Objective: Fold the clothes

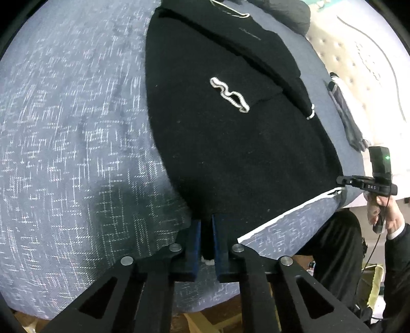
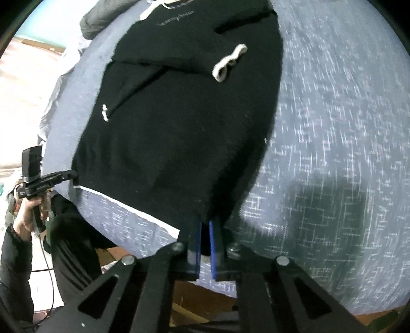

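A black sweater (image 1: pixel 230 133) with white trim lies spread on a blue-grey patterned bedspread (image 1: pixel 64 128). Both sleeves are folded across its body, and a white cuff (image 1: pixel 229 94) shows in the middle. My left gripper (image 1: pixel 207 222) is shut on the sweater's near hem corner. In the right wrist view the same sweater (image 2: pixel 179 128) fills the centre, and my right gripper (image 2: pixel 205 225) is shut on the opposite hem corner. Each view shows the other gripper at the far hem corner: the right gripper (image 1: pixel 340 183) and the left gripper (image 2: pixel 73 175), both held by a hand.
A dark garment (image 1: pixel 289 15) is heaped at the far end of the bed. A grey folded item (image 1: pixel 346 112) lies by the bed's edge near a tufted cream headboard (image 1: pixel 358 64). The person's dark trousers (image 2: pixel 74 243) stand close to the bed's near edge.
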{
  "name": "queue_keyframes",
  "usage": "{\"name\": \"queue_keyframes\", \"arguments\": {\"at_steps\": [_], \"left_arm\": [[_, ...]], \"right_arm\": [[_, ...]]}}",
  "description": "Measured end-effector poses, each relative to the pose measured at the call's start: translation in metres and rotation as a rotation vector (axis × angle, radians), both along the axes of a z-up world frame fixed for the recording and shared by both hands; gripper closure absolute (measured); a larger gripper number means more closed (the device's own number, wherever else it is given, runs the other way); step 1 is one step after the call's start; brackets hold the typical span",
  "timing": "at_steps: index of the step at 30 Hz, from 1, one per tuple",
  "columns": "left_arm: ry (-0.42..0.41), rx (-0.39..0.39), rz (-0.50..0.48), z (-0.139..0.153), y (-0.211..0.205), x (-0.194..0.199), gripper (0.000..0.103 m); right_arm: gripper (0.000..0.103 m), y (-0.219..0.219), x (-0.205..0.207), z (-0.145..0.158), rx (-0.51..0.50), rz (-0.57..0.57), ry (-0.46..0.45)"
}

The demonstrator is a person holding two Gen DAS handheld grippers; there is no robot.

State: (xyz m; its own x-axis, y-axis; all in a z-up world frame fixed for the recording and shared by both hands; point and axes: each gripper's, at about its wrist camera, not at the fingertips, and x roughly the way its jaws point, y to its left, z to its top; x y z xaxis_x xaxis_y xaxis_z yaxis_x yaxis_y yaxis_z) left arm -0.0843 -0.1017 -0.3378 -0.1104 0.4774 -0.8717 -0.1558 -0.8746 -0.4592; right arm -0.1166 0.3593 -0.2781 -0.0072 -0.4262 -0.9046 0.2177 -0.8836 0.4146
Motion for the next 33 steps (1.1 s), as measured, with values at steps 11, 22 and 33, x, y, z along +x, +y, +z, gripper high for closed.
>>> {"name": "queue_keyframes", "arguments": {"at_steps": [11,22,33], "left_arm": [[0.104,0.059,0.004,0.056,0.004,-0.043,0.096],[0.181,0.099,0.066,0.101,-0.003,-0.135,0.096],[0.219,0.142,0.136,0.124,-0.021,-0.27,0.096]], "right_arm": [[0.099,0.007,-0.042,0.046,-0.122,-0.042,0.102],[0.099,0.032,-0.135,0.102,-0.209,-0.132,0.222],[0.099,0.037,-0.263,0.119,-0.215,-0.189,0.285]]}}
